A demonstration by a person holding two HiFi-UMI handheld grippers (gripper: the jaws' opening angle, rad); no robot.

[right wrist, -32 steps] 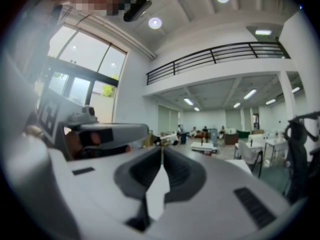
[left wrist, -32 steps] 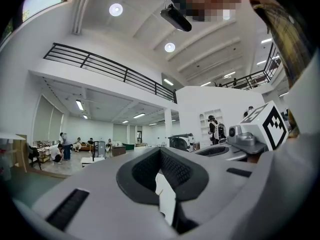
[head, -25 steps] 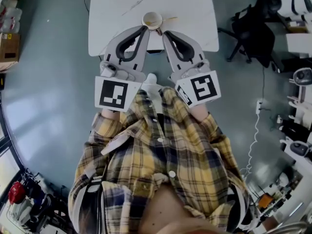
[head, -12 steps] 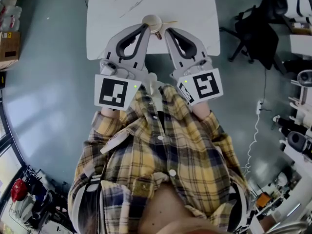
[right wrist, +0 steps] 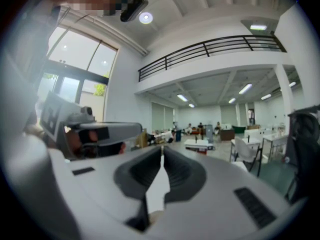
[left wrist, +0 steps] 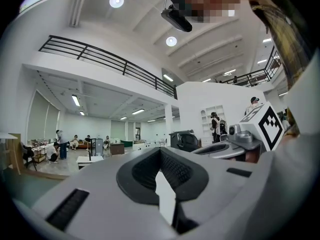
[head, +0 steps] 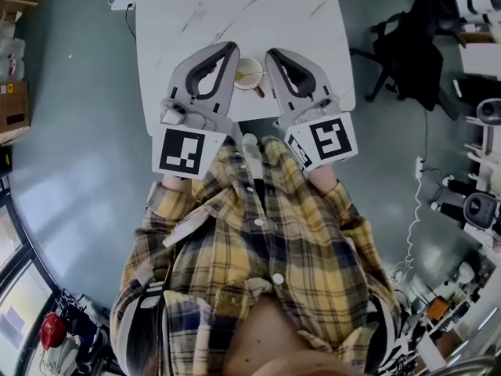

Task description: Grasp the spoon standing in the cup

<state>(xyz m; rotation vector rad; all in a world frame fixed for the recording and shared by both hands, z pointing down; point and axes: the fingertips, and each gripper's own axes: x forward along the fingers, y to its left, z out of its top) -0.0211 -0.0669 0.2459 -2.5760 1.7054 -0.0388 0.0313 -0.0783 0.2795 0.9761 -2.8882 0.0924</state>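
A pale cup (head: 249, 72) stands near the front edge of the white marble table (head: 235, 6) in the head view. A thin tan spoon handle (head: 259, 92) pokes out at its lower right rim; the rest of the spoon is too small to make out. My left gripper (head: 228, 48) is just left of the cup and my right gripper (head: 273, 53) just right of it, both shut and empty. Neither gripper view shows the cup: the left gripper (left wrist: 161, 151) and right gripper (right wrist: 162, 149) look out level across a hall.
A black office chair (head: 407, 45) stands right of the table. A cardboard box (head: 12, 104) and a power strip (head: 121, 5) lie on the grey floor at left. Equipment and a cable (head: 411, 218) line the right side. People sit far off in the hall.
The table and cup have slid down in the head view, so the cup now sits between the two gripper heads instead of beyond their tips. Both grippers stay shut.
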